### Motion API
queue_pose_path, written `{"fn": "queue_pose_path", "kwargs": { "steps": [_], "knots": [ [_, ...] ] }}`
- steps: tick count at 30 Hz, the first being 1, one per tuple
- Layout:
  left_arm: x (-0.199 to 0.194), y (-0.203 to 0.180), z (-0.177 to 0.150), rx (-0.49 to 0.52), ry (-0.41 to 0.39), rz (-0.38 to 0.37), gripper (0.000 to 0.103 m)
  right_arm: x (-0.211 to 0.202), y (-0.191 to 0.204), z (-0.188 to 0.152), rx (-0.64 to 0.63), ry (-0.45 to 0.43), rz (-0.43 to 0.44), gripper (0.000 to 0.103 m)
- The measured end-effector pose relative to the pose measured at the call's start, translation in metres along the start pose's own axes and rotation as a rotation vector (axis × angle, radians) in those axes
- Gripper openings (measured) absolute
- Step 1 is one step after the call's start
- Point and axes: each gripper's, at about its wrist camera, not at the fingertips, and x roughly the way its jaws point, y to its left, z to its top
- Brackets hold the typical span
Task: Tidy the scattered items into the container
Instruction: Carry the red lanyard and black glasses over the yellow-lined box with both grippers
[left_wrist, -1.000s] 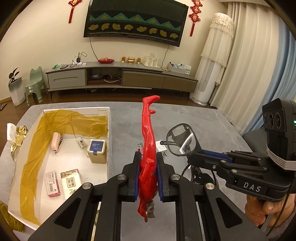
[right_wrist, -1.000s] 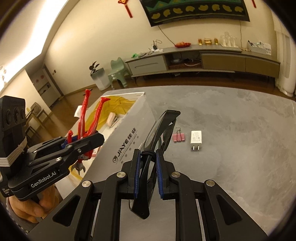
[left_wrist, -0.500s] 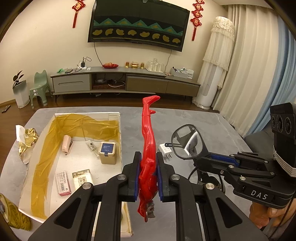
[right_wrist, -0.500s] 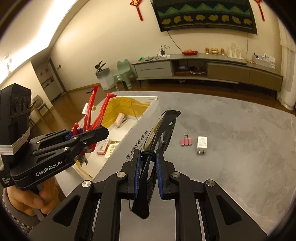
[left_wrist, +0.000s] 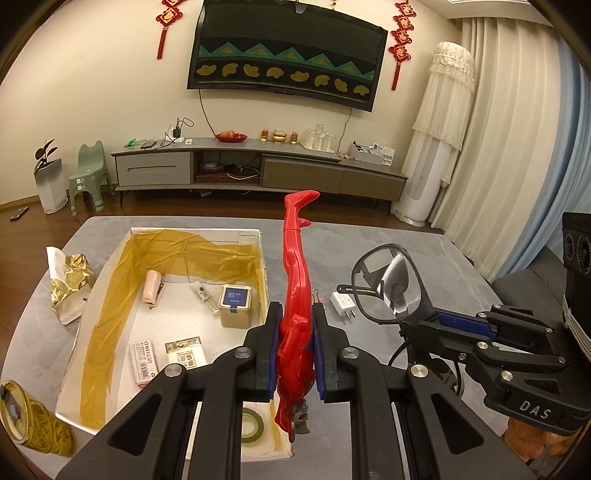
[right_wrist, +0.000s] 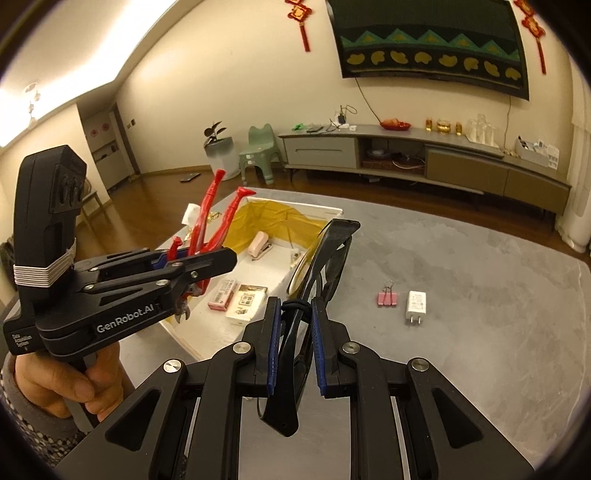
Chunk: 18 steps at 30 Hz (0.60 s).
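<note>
**Both grippers loaded, heading for the box**

The left gripper (left_wrist: 295, 350) is clamped on a red action figure (left_wrist: 295, 280), gripped at the torso so its legs jut forward over the white box's (left_wrist: 79, 328) near right edge. The right gripper (right_wrist: 293, 343) is clamped on black-framed glasses (right_wrist: 317, 266), pinched edge-on at the frame, probably to spare the lenses. Both loads hang above the grey table (right_wrist: 480, 295), beside the box on its right. Inside the box lie a pink stapler (left_wrist: 152, 288), a small tin (left_wrist: 235, 305), two packets and a tape roll (left_wrist: 252, 424). A white charger (right_wrist: 415, 306) and pink binder clips (right_wrist: 387, 298) remain right of the box.
</note>
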Motion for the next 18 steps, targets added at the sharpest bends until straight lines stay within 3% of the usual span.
{"fn": "queue_pose_path", "kwargs": {
  "steps": [8,18],
  "knots": [
    [-0.011,0.018,-0.001,-0.026,-0.016,0.015,0.016,0.003,0.03,0.003,-0.051,-0.017,0.011,0.017],
    [-0.03,0.071,0.002,-0.125,-0.065,0.058,0.016,0.016,0.056,0.01,-0.086,-0.029,0.032,0.017]
  ]
}}
